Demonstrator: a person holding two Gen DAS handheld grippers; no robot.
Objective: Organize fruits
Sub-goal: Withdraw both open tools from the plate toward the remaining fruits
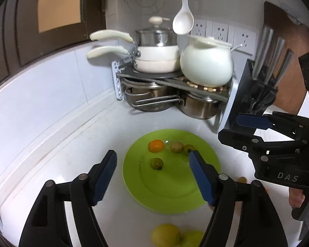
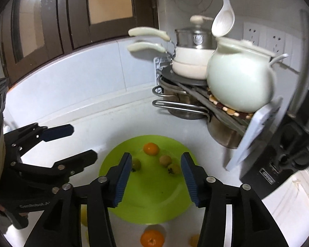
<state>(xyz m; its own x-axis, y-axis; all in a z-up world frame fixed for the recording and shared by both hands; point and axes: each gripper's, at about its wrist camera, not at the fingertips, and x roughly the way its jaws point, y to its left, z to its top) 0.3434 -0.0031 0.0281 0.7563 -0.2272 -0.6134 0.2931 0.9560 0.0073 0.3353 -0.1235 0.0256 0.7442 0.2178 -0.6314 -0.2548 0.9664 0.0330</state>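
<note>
Nearest me, off the plate's near rim, a lemon [image 1: 165, 234] and an orange [image 2: 152, 237] wait on the counter, so I should drop straight over one and close gently round its middle. Both my left gripper [image 1: 153, 177] and right gripper [image 2: 156, 177] hang released and empty above the green plate [image 1: 175, 197]. Farther in lie four small fruits, perhaps tomatoes [image 1: 156, 163].
</note>
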